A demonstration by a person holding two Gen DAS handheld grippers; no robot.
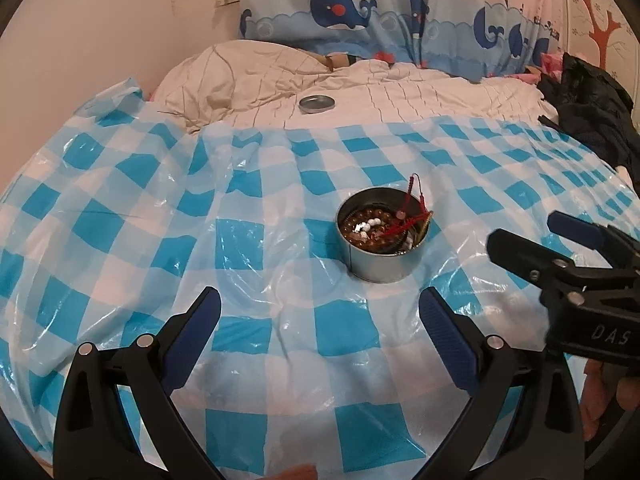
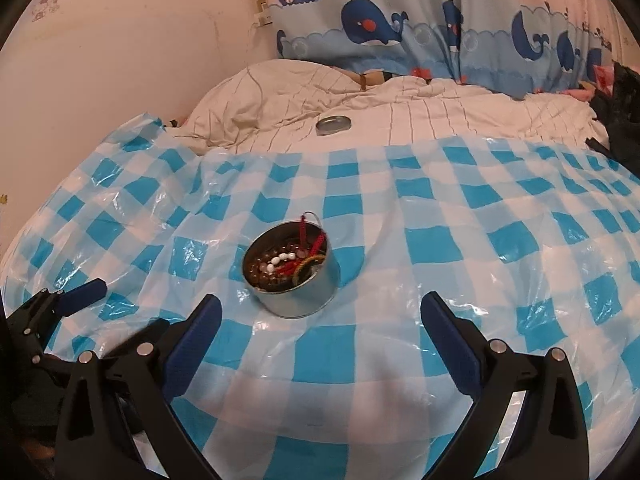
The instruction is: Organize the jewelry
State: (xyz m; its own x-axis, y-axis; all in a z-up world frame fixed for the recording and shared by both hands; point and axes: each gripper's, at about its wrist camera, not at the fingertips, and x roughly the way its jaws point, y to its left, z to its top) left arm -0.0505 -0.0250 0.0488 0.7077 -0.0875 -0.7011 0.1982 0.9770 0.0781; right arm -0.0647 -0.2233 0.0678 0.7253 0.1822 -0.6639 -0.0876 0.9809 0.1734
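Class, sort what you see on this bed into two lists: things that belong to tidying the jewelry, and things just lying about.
Belongs to the job:
round tin
beaded bracelets and red cords inside it
tin lid, set apart on the quilt

Just lying about:
checked plastic sheet
whale-print curtain
dark clothing

Each camera sits on a tool and looks forward and down over the bed. The left wrist view looks past the left tool (image 1: 320, 312) and sees the round tin (image 1: 382, 236) a bit to its right. The right wrist view looks past the right tool (image 2: 320, 320) and sees the same tin (image 2: 290, 274) a bit to its left. Both share the checked plastic sheet (image 1: 160, 220), the tin lid (image 1: 317, 103) and the whale curtain (image 2: 400, 32) far behind. Each view shows the other tool at its edge.
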